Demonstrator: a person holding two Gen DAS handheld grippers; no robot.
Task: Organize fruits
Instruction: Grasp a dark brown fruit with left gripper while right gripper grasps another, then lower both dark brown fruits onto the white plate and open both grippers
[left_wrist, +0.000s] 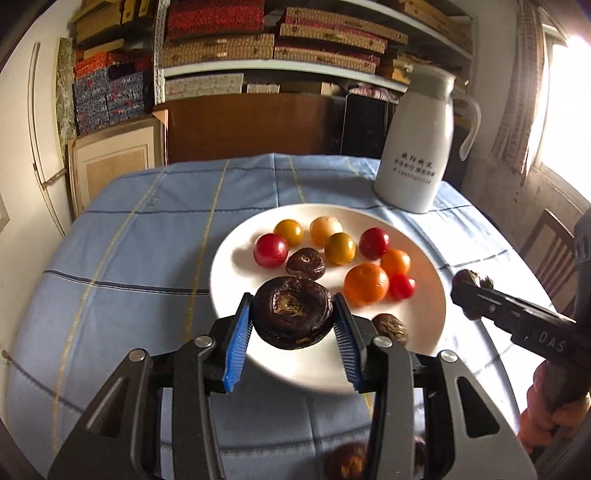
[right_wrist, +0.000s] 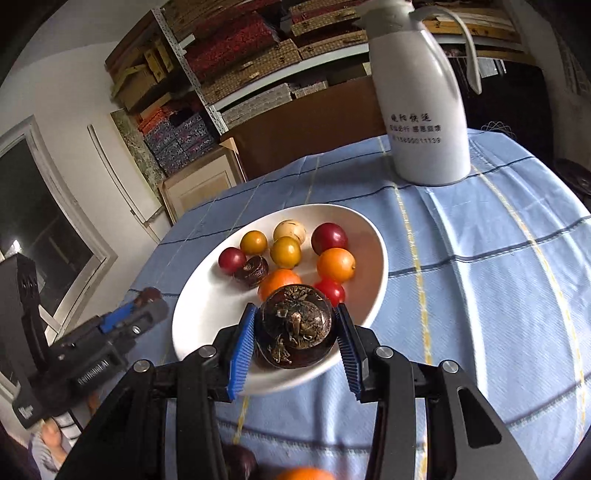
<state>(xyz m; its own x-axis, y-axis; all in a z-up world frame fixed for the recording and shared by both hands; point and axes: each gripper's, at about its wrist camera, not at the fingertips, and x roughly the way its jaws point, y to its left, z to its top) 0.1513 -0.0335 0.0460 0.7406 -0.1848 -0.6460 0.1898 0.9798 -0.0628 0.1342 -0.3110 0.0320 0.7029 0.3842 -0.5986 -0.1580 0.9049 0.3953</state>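
Note:
A white plate (left_wrist: 424, 325) on the blue checked tablecloth holds several small fruits: red, yellow and orange ones and a dark water chestnut (left_wrist: 306, 263). My left gripper (left_wrist: 293, 314) is shut on a dark brown water chestnut (left_wrist: 293, 312) above the plate's near edge. My right gripper (right_wrist: 295, 325) is shut on another dark water chestnut (right_wrist: 296, 325) above the plate (right_wrist: 207, 314) at its near right rim. The right gripper also shows at the right of the left wrist view (left_wrist: 471, 291), and the left gripper at the left of the right wrist view (right_wrist: 147, 302).
A tall white thermos jug (left_wrist: 417, 144) stands behind the plate at the table's far right. Loose fruits lie on the cloth near me: a brown one (left_wrist: 349, 463), a dark one (right_wrist: 240, 461) and an orange one (right_wrist: 303, 473). Shelves with boxes line the back wall.

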